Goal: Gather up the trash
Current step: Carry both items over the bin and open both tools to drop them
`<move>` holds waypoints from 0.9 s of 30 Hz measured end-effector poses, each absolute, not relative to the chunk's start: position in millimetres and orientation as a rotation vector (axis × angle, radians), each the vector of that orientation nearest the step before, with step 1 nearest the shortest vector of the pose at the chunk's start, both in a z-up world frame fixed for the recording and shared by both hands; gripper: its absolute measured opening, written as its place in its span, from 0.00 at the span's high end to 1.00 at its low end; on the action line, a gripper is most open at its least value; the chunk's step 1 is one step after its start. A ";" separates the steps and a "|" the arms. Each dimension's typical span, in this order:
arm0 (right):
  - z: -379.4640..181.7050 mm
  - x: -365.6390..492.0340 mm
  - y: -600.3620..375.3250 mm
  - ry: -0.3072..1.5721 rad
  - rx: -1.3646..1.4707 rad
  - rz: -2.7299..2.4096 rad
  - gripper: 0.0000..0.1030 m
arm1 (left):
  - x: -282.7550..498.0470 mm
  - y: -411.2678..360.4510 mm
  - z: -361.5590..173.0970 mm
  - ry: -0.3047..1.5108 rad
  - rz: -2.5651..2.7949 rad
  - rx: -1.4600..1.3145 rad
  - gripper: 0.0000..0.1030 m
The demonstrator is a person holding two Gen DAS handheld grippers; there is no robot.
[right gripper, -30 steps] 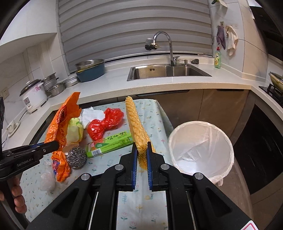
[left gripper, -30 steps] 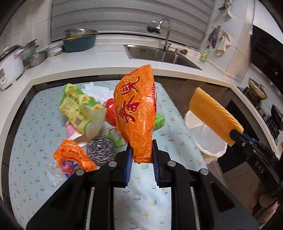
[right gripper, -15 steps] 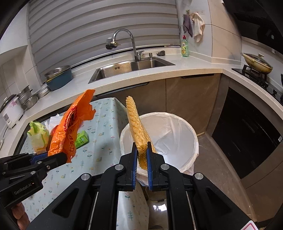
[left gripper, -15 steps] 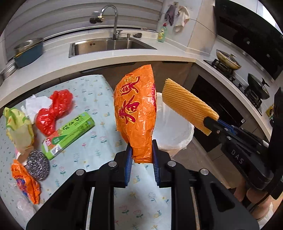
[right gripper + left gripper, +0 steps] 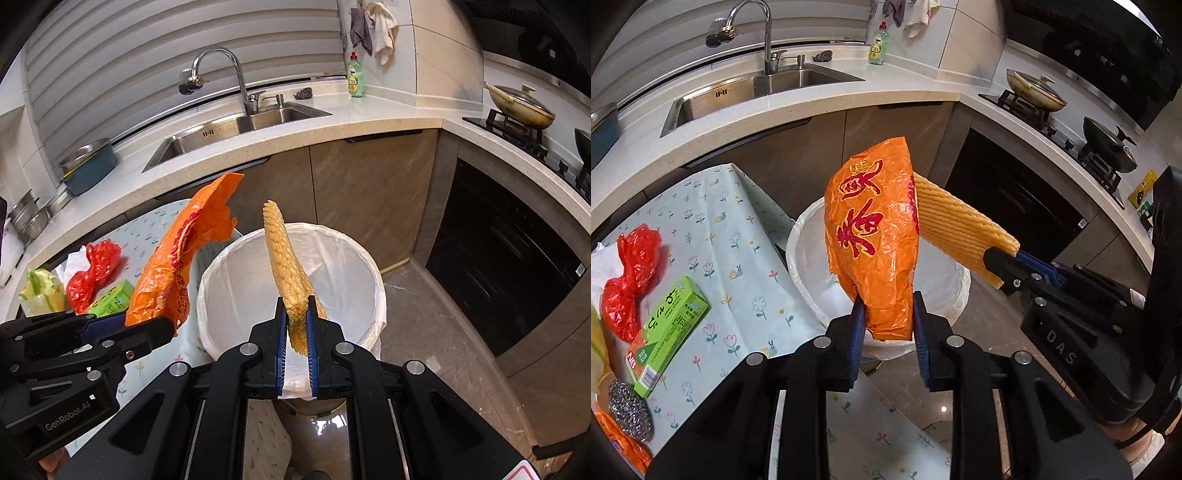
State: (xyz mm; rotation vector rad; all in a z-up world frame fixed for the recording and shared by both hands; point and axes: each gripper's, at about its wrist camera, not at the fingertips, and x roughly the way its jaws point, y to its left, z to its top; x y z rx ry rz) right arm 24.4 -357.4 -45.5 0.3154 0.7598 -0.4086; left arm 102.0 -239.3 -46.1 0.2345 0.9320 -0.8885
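My left gripper [image 5: 888,321] is shut on an orange plastic bag with red characters [image 5: 873,236] and holds it upright over the near rim of the white-lined trash bin [image 5: 803,258]. My right gripper [image 5: 296,325] is shut on a yellow ribbed foam sheet [image 5: 286,266], held over the bin's opening [image 5: 240,295]. In the right wrist view the left gripper [image 5: 147,328] and its orange bag [image 5: 184,254] are at the bin's left rim. In the left wrist view the right gripper [image 5: 1004,266] and the foam sheet [image 5: 956,229] cross the bin from the right.
On the flowered tablecloth [image 5: 738,258] to the left lie a red plastic bag [image 5: 631,269], a green box [image 5: 668,332], a steel scourer [image 5: 629,413] and another orange wrapper [image 5: 624,443]. A counter with a sink [image 5: 240,125] runs behind; a stove [image 5: 524,125] is at right.
Both grippers have swung right from the table to over the trash bin, each still holding its item. The bin is now centred under both.
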 end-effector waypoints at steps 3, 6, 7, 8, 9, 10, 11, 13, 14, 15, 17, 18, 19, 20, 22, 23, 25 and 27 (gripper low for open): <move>-49.8 31.6 -363.4 0.752 0.324 -0.411 0.88 | 112.7 -246.2 -51.1 0.941 -0.878 0.226 0.65; -50.3 36.6 -368.6 0.730 0.341 -0.412 0.65 | 122.3 -246.3 -53.4 0.947 -0.851 0.207 0.51; -49.8 38.2 -368.4 0.724 0.341 -0.409 0.63 | 124.5 -245.3 -53.0 0.944 -0.842 0.200 0.51; -49.3 39.5 -368.1 0.723 0.335 -0.406 0.63 | 126.4 -243.8 -52.8 0.942 -0.835 0.196 0.51; -48.3 40.4 -367.9 0.723 0.328 -0.408 0.63 | 128.4 -241.8 -52.7 0.943 -0.824 0.192 0.51; -47.2 40.8 -367.4 0.721 0.323 -0.409 0.63 | 130.1 -240.4 -52.1 0.942 -0.816 0.187 0.51; -45.5 40.9 -367.1 0.718 0.323 -0.407 0.63 | 131.8 -237.4 -51.1 0.942 -0.808 0.178 0.51; -42.6 39.2 -366.4 0.711 0.323 -0.407 0.63 | 133.1 -231.6 -47.8 0.930 -0.790 0.168 0.51; -41.0 37.9 -365.8 0.708 0.322 -0.409 0.63 | 135.1 -229.3 -46.0 0.923 -0.779 0.166 0.51; -39.5 36.8 -365.1 0.705 0.320 -0.410 0.63 | 135.2 -225.6 -43.2 0.913 -0.766 0.161 0.51; -35.2 34.2 -361.3 0.698 0.317 -0.406 0.62 | 135.3 -218.2 -37.7 0.898 -0.743 0.151 0.51; -32.9 32.5 -359.2 0.694 0.315 -0.402 0.62 | 134.6 -213.2 -34.6 0.890 -0.730 0.144 0.51; -29.9 31.0 -356.5 0.690 0.313 -0.397 0.62 | 133.7 -207.6 -31.8 0.881 -0.715 0.138 0.51; -27.3 29.5 -353.1 0.685 0.309 -0.391 0.61 | 133.1 -203.0 -30.5 0.876 -0.702 0.133 0.51; -21.6 27.0 -344.9 0.676 0.300 -0.377 0.59 | 131.0 -189.3 -26.3 0.862 -0.658 0.125 0.51; -18.9 26.4 -340.0 0.672 0.295 -0.369 0.57 | 130.1 -183.9 -24.2 0.856 -0.636 0.124 0.51; -13.6 25.7 -329.7 0.665 0.289 -0.346 0.57 | 128.4 -167.5 -20.2 0.844 -0.593 0.111 0.50; -8.7 26.3 -316.8 0.661 0.281 -0.317 0.56 | 126.4 -147.1 -17.0 0.837 -0.546 0.093 0.46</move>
